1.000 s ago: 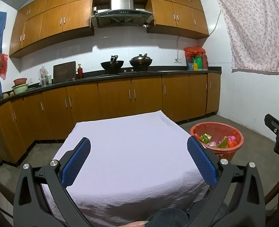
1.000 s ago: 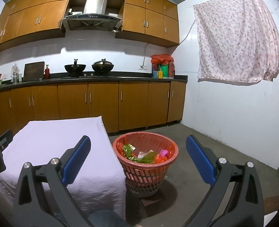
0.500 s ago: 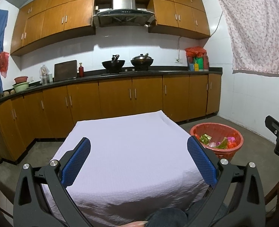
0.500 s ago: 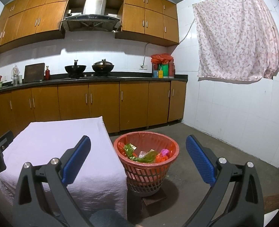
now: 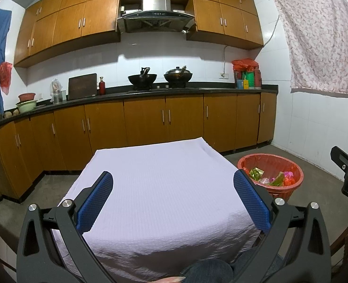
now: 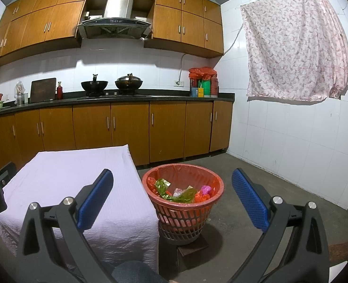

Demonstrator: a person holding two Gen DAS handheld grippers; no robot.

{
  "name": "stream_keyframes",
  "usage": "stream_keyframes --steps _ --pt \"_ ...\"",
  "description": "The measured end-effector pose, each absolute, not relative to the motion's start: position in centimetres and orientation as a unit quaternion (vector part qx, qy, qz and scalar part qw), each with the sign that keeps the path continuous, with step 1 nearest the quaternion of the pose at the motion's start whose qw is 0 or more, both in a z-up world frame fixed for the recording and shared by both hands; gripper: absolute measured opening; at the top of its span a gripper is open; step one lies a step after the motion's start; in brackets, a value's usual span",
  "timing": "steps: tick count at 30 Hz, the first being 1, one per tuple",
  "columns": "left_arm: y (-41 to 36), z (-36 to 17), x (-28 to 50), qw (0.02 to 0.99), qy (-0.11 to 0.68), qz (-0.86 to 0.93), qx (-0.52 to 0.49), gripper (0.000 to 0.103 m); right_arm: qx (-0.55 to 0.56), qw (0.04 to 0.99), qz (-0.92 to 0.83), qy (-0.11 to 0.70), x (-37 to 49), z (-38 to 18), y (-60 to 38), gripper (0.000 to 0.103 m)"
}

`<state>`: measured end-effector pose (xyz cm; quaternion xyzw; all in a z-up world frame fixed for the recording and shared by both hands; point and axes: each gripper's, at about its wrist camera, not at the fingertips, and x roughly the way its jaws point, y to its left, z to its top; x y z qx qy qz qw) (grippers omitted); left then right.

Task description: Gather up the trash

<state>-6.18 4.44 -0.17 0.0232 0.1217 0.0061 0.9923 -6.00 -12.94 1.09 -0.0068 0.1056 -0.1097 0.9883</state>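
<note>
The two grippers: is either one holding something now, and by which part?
Nothing is held. The left gripper is open above the table, and the right gripper is open, pointing toward the basket.

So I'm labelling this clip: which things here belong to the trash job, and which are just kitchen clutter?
Job:
- red basket beside the table, wrappers inside
- left gripper, open
- right gripper, open
- cloth-covered table

Lying about:
- two woks
- cutting board
- floral cloth on the wall

Dim, sharp frames; fisheye-bowed, vignetted edges.
</note>
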Motion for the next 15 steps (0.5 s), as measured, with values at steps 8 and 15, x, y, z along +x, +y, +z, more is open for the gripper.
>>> stream_keyframes --steps 8,15 --pt "4.38 -0.17 -6.21 0.992 0.123 0.007 0.023 0.101 -0.007 0.988 -0.11 0.106 -6.0 1.07 -13.0 0.099" --pt "4.35 -0.43 -6.35 0.992 0.126 0.007 0.02 0.101 -0.007 0.988 -0.11 0.106 -6.01 1.09 -13.02 0.099"
